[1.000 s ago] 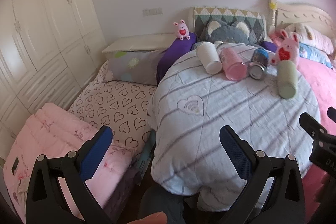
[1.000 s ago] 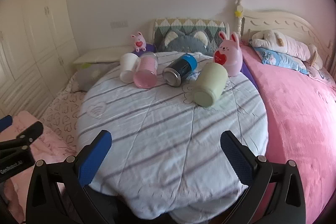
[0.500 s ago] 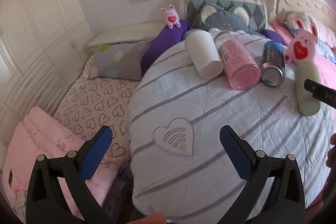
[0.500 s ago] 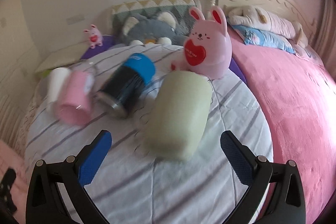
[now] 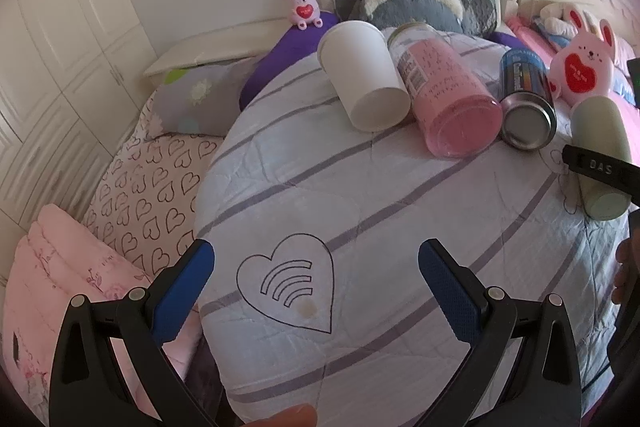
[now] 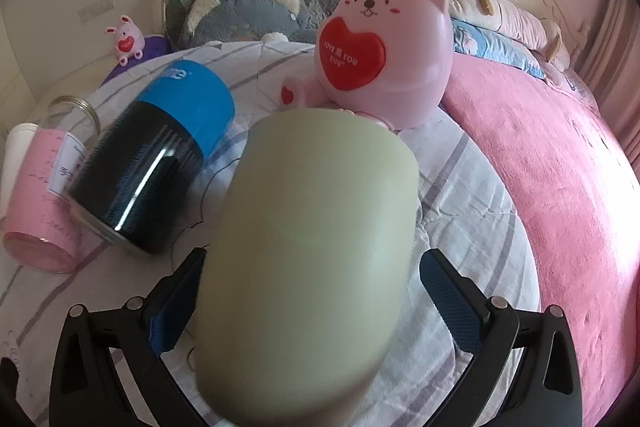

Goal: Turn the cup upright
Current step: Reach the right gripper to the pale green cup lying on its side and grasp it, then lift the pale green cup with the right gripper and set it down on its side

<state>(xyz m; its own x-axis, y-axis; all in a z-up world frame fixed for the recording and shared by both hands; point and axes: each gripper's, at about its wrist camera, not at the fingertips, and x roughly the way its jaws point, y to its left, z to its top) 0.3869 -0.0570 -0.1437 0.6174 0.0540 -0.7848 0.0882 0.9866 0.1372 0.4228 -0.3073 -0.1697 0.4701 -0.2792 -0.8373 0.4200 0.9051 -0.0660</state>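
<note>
A pale green cup [image 6: 312, 243] lies on its side on the round striped table [image 6: 460, 195]. My right gripper [image 6: 316, 291] is open with its jaws on either side of the cup; I cannot tell if the pads touch it. In the left wrist view the green cup [image 5: 600, 147] lies at the far right, with part of the right gripper across it. My left gripper [image 5: 316, 279] is open and empty over the table's front left, above a heart drawing [image 5: 288, 283].
A white paper cup [image 5: 364, 75], a pink jar [image 5: 444, 95] and a blue-and-black can [image 5: 526, 99] lie on their sides in a row on the table. A pink bunny toy [image 6: 380, 39] stands behind the green cup. Beds and pillows surround the table.
My right gripper has moved forward until the green cup sits between its jaws. My left gripper has moved forward and lower over the table's front left.
</note>
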